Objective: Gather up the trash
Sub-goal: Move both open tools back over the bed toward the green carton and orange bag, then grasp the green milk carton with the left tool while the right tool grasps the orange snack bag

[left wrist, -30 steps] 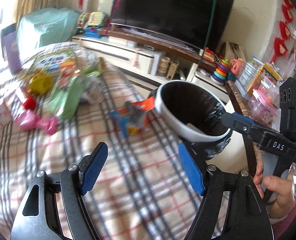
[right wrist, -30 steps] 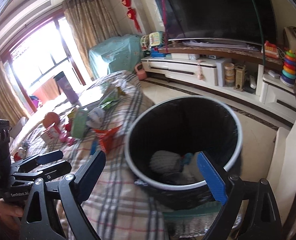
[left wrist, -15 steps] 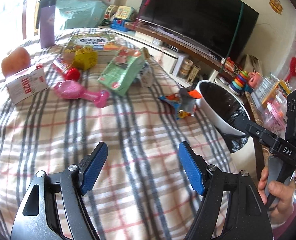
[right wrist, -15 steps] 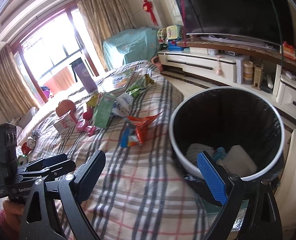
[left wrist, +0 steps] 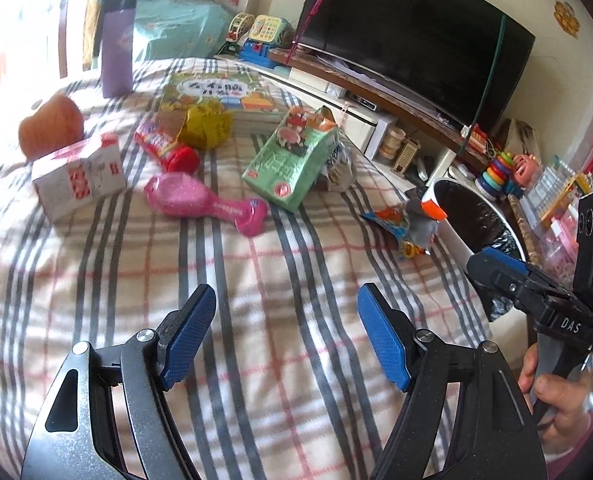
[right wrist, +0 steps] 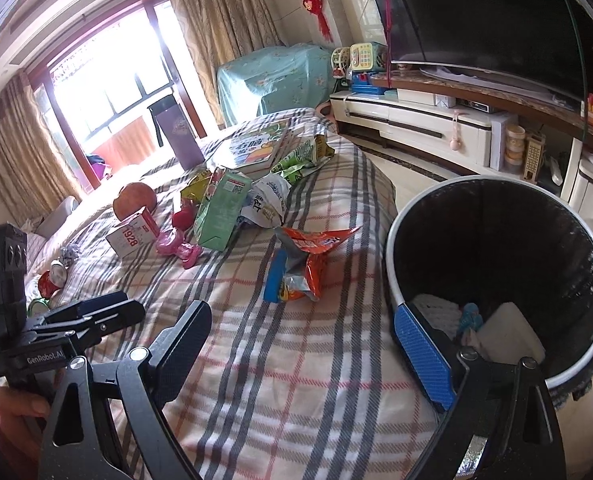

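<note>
Both grippers have swung away from the bin toward the bed's litter.
Right gripper and left gripper gape empty; the orange snack wrapper lies ahead, nearer the right, beside the trash bin, its length running away from the jaws.

Both fisheye views look forward and downward from close above a plaid blanket. The left wrist view faces the littered middle, bin at right edge. The right wrist view sits nearer that bin, lower right. Both share the orange snack wrapper and the television.
</note>
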Demonstrator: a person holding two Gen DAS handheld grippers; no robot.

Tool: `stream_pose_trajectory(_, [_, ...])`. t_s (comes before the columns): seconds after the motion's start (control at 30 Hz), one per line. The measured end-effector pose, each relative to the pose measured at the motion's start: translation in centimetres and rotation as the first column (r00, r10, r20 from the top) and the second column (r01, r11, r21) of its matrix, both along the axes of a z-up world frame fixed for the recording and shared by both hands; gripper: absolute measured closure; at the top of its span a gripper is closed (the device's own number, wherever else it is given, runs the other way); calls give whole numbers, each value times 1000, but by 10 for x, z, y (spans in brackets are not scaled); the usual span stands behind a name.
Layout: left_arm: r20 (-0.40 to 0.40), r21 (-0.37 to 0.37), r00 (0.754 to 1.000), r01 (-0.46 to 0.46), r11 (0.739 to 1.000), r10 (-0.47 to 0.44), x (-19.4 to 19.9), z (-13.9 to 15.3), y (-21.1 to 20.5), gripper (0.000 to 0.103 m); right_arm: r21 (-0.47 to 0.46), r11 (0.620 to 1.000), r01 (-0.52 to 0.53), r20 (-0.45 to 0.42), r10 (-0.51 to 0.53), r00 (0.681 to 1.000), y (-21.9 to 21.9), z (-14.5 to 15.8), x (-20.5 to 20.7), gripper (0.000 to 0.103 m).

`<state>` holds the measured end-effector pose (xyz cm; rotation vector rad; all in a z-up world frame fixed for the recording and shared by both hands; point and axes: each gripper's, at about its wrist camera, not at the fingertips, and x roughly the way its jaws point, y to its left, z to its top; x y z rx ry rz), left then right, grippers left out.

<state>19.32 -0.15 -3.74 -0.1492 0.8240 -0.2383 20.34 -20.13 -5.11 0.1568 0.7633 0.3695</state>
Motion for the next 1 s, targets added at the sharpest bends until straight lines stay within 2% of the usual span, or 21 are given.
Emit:
stream_pose_trajectory(0.07, [2, 13, 1000, 12, 1000, -12, 10, 1, -1, 27, -7, 1000, 4, 2, -4, 1000, 1, -2, 4, 12])
stream_pose_trajectory(0.23, [6, 39, 999, 36, 999, -36, 41, 2, -3, 26, -28, 1000, 11, -9, -11, 1000, 4, -7, 18, 27])
stream_pose_trajectory(0.5, [4, 76, 999, 52, 996, -53, 88, -4, -14, 20, -47, 999, -2, -41, 0, 999, 13, -18, 36, 46])
stream_pose_trajectory(0.57, [-4, 75, 999, 51, 996, -51, 98, -8, -17, 20, -58, 998, -7, -49, 4, 999, 16, -22, 40, 53])
stream_pose_trajectory(0.6, [-1, 75, 999, 51, 996, -51, 102, -9, -18, 20, -69, 998, -8, -52, 4, 999, 18, -23, 41, 61])
stream_pose_trajectory(0.67, [16, 81, 999, 49, 996, -50, 107, -10, -22, 21, -85, 996, -3, -43, -1, 999, 19, -23, 42, 67])
stream_pose_trajectory(0.7, [24, 82, 998, 53, 995, -55, 110, -9, -24, 21, -86, 996, -5, -39, 2, 999, 20, -23, 42, 78])
stream_pose_trajectory(0.73, [29, 82, 998, 60, 995, -62, 111, -10, -26, 22, -86, 996, -8, -44, 4, 999, 21, -23, 42, 92])
stream_pose_trajectory(0.77, [35, 82, 997, 68, 994, -71, 112, -10, -28, 27, -92, 996, -7, -48, 2, 999, 22, -24, 43, 96])
stream_pose_trajectory(0.8, [33, 83, 996, 74, 994, -77, 113, -10, -30, 41, -93, 996, -6, -47, 1, 999, 22, -25, 42, 97])
stream_pose_trajectory(0.83, [25, 82, 996, 87, 993, -89, 114, -12, -31, 50, -92, 996, -5, -43, 1, 999, 21, -25, 40, 98])
stream_pose_trajectory(1.0, [38, 91, 994, 101, 991, -105, 102, -10, -34, 51, -66, 998, 3, -16, -5, 1000, 14, -19, 31, 99])
